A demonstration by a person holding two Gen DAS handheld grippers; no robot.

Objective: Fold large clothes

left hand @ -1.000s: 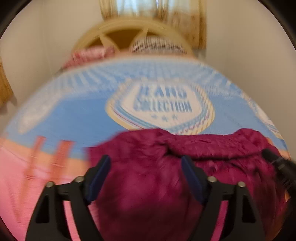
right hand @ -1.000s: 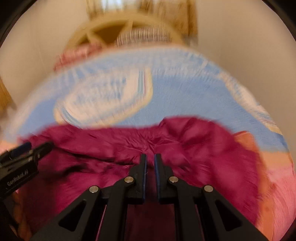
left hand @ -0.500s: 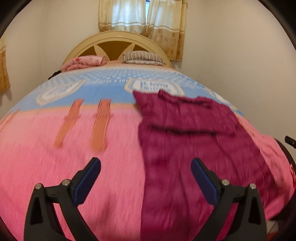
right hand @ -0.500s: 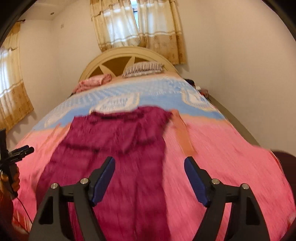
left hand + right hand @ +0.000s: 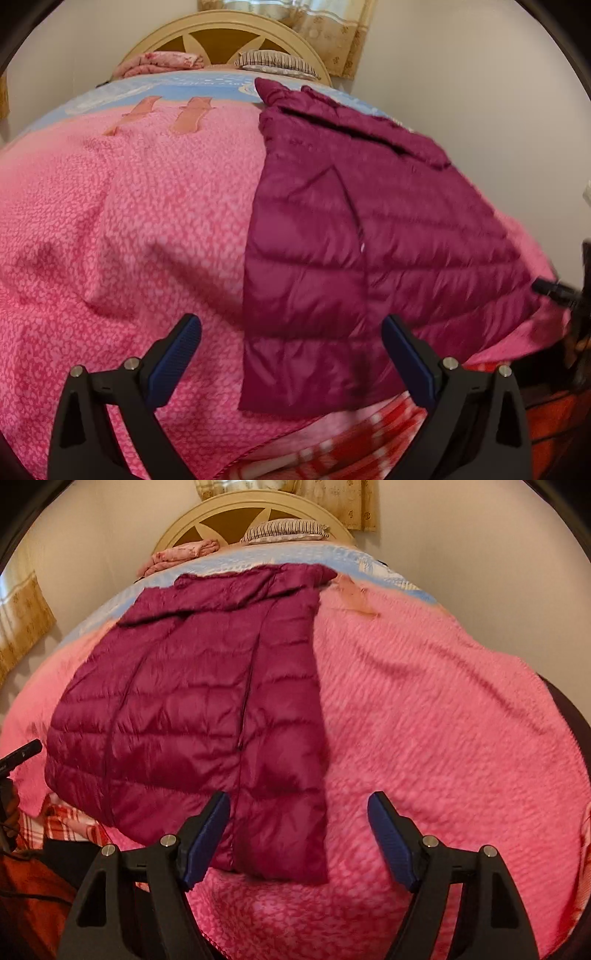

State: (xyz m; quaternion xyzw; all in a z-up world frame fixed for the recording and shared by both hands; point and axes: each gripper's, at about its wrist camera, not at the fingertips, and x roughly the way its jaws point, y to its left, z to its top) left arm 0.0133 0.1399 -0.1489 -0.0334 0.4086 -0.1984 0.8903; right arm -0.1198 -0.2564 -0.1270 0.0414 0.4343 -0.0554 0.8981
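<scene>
Nearest the left wrist camera, left gripper (image 5: 291, 354) is spread wide, nothing between its blue pads (image 5: 173, 360); it sits over the bed's near edge, with the right pad in front of the jacket's hem. Right gripper (image 5: 297, 834) is also wide and empty, left pad overlapping the hem in view, right pad over bare blanket.

Just past the fingers: magenta quilted puffer jacket (image 5: 354, 236) (image 5: 192, 709) lies flat on the pink blanket (image 5: 122, 221) (image 5: 424, 709), lengthwise, hem toward the cameras and overhanging the near edge slightly, collar end toward the headboard. Zipper line runs down its length. One side looks folded in over the body; can't tell more of the layering.

Red-and-white checked fabric (image 5: 351, 439) shows below the blanket edge.

Farther up: blanket turns light blue (image 5: 295, 555) with orange stripes (image 5: 192, 114). Jacket's collar end reaches onto the blue part.

Far end: striped pillow (image 5: 286, 530), folded pink floral cloth (image 5: 184, 552), cream arched headboard (image 5: 221, 33), patterned curtains (image 5: 332, 33) behind.
</scene>
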